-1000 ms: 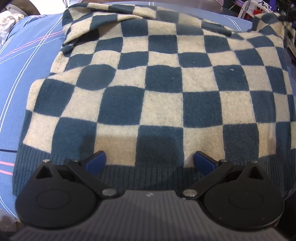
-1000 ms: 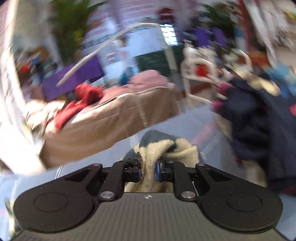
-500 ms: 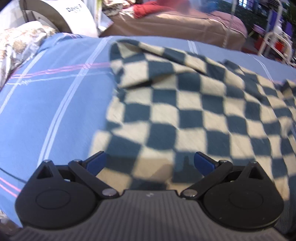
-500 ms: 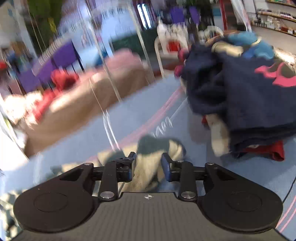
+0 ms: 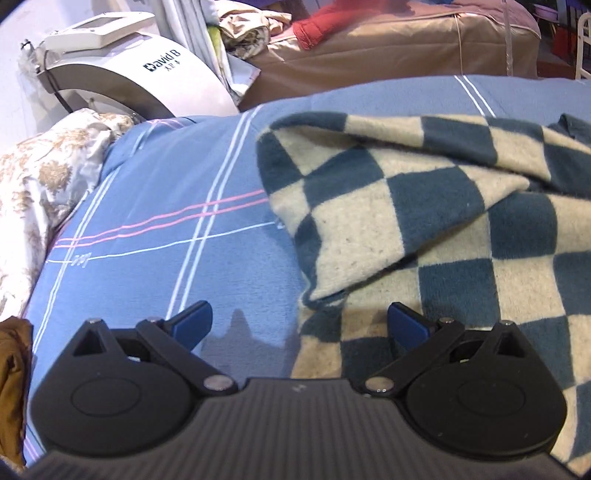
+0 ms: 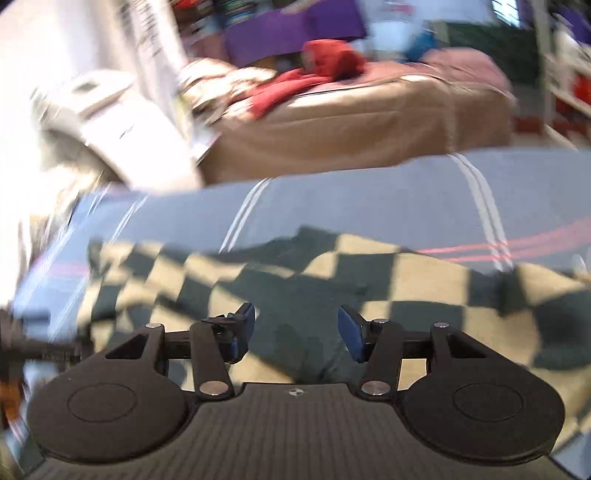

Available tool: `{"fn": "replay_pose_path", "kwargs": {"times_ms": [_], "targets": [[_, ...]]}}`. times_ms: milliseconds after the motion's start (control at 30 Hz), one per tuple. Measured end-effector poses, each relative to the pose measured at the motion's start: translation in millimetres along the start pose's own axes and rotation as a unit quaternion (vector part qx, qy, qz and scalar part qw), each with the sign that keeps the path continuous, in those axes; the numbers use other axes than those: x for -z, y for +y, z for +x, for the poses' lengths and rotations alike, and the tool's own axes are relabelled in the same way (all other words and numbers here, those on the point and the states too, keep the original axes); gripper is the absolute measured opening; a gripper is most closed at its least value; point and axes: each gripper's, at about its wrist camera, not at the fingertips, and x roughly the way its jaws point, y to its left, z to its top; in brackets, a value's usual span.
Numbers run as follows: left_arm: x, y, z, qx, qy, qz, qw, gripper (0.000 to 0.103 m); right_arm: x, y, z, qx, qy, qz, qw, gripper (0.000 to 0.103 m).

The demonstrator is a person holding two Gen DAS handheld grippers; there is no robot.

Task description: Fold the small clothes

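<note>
Our left gripper (image 5: 299, 325) and right gripper (image 6: 295, 328), jaws spread, hover over the checkered sweater (image 5: 461, 229) on the blue bedspread (image 5: 166, 221), a floral pillow (image 5: 40, 184) alongside.

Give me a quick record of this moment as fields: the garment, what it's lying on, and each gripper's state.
garment: checkered sweater, navy and cream, one flap folded over itself
surface: blue striped bedsheet
left gripper: open, empty, over the sweater's left edge
right gripper: open, empty, over the sweater
image quality: right wrist view blurred
background: brown-covered bed with red clothing
</note>
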Motion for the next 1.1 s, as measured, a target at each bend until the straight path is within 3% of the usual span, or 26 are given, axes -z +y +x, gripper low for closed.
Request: {"fn": "replay_pose_path", "kwargs": {"times_ms": [67, 133, 167, 200, 267, 300, 333, 367, 433, 533, 600, 667, 800, 833, 867, 900, 933, 967, 1033, 1100], "targets": [[-0.9, -2.5, 7.6, -0.005, -0.002, -0.002, 1.0000, 0.103, 12.1, 23.8, 7.3, 0.037, 0.000, -0.120, 0.992, 0.086], [-2.9, -0.5, 10.8, -0.008, -0.008, -0.013, 0.9999, 0.102, 23.6, 41.1, 22.3, 0.089, -0.003, -0.227, 0.970, 0.084], [-5.1, 1.6, 13.1, -0.007, -0.008, -0.020, 0.9997, 0.102, 26.7, 40.0, 30.6, 0.087, 0.011, -0.253, 0.963, 0.077], [-6.9, 4.3, 14.7, -0.005, -0.010, -0.027, 0.9996, 0.095, 26.4, 36.9, 38.6, 0.077, 0.035, -0.266, 0.960, 0.063], [-10.6, 12.7, 18.2, 0.007, -0.017, -0.044, 0.9989, 0.077, 29.1, 35.4, 42.0, 0.061, 0.059, -0.271, 0.959, 0.045], [-11.8, 16.2, 19.6, 0.017, -0.018, -0.054, 0.9982, 0.064, 28.3, 33.8, 45.1, 0.066, 0.056, -0.271, 0.959, 0.020], [-12.9, 19.4, 21.7, 0.027, -0.019, -0.063, 0.9975, 0.047, 26.3, 31.4, 46.5, 0.076, 0.053, -0.267, 0.959, 0.006], [-14.3, 21.4, 23.4, 0.037, -0.017, -0.068, 0.9968, 0.040, 21.3, 26.4, 49.7, 0.085, 0.055, -0.256, 0.961, 0.005], [-15.9, 23.3, 22.8, 0.044, -0.020, -0.070, 0.9964, 0.023, 8.6, 18.9, 40.3, 0.056, 0.057, -0.197, 0.977, 0.004], [-16.1, 23.8, 17.4, 0.034, -0.030, -0.060, 0.9972, 0.020, -17.5, 1.9, 15.5, -0.003, 0.045, -0.074, 0.996, 0.003], [-16.2, 28.3, 11.7, 0.033, -0.039, -0.063, 0.9967, 0.020, -32.9, -18.7, -2.4, -0.043, 0.044, 0.023, 0.998, 0.003], [-16.4, 35.5, 5.7, 0.034, -0.049, -0.070, 0.9958, 0.020, -41.8, -35.8, -18.1, -0.061, 0.035, 0.077, 0.995, 0.000], [-16.9, 47.7, -2.3, 0.040, -0.054, -0.086, 0.9940, 0.020, -44.6, -31.7, -42.8, -0.049, 0.011, 0.029, 0.998, 0.001], [-16.1, 49.4, -3.1, 0.044, -0.053, -0.090, 0.9936, 0.021, -42.9, -31.6, -44.2, -0.050, 0.014, 0.037, 0.998, 0.002], [-15.1, 48.7, -1.7, 0.047, -0.046, -0.087, 0.9940, 0.021, -40.8, -31.7, -42.5, -0.062, 0.022, 0.048, 0.997, 0.010], [-14.1, 47.1, 1.7, 0.046, -0.038, -0.079, 0.9951, 0.022, -37.5, -30.5, -39.8, -0.078, 0.029, 0.049, 0.995, 0.041], [-12.6, 45.8, 4.4, 0.040, -0.035, -0.075, 0.9958, 0.022, -32.9, -27.6, -35.1, -0.085, 0.034, 0.043, 0.995, 0.065], [-11.2, 44.7, 6.3, 0.040, -0.031, -0.075, 0.9959, 0.022, -27.2, -24.0, -30.2, -0.079, 0.042, 0.033, 0.995, 0.100], [-9.8, 43.5, 8.6, 0.044, -0.026, -0.079, 0.9955, 0.022, -11.3, -8.0, -26.3, -0.063, 0.031, -0.005, 0.998, 0.098], [-9.6, 41.9, 8.8, 0.041, -0.026, -0.079, 0.9957, 0.022, 9.5, 20.7, -23.7, -0.064, 0.022, -0.084, 0.994, 0.097]]}}
